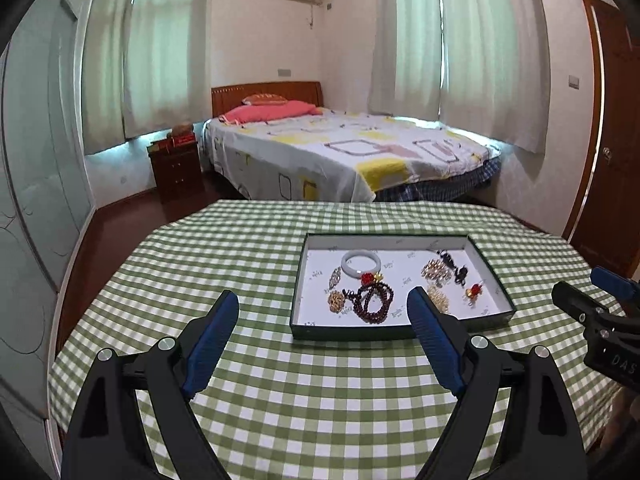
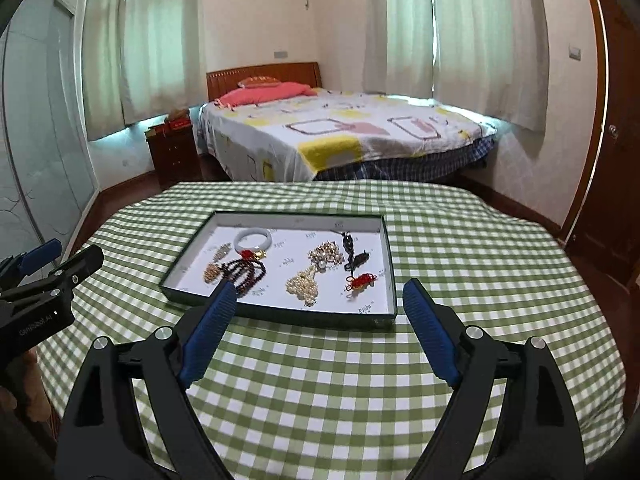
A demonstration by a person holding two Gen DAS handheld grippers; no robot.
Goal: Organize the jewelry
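A shallow dark-rimmed tray point(image 1: 400, 334) point(image 2: 280, 312) with a white floor lies on the green checked tablecloth. In it lie a white bangle point(image 1: 360, 263) point(image 2: 253, 237), a dark red bead string point(image 1: 374, 300) point(image 2: 244, 272), gold and pearl pieces point(image 1: 437, 270) point(image 2: 304, 284), a black ornament point(image 1: 454, 266) point(image 2: 354, 258) and a red knot charm point(image 1: 474, 290) point(image 2: 360, 281). My left gripper point(image 1: 322, 300) hovers open before the tray's near left corner, nothing between its blue pads. My right gripper point(image 2: 320, 290) hovers open before the tray's near edge, also empty.
The round table point(image 1: 240, 240) point(image 2: 480, 240) carries only the tray. Each gripper shows at the edge of the other's view: right gripper point(image 1: 592, 300), left gripper point(image 2: 52, 264). Behind stand a bed point(image 1: 340, 152), a nightstand point(image 1: 176, 168) and a wooden door point(image 1: 616, 160).
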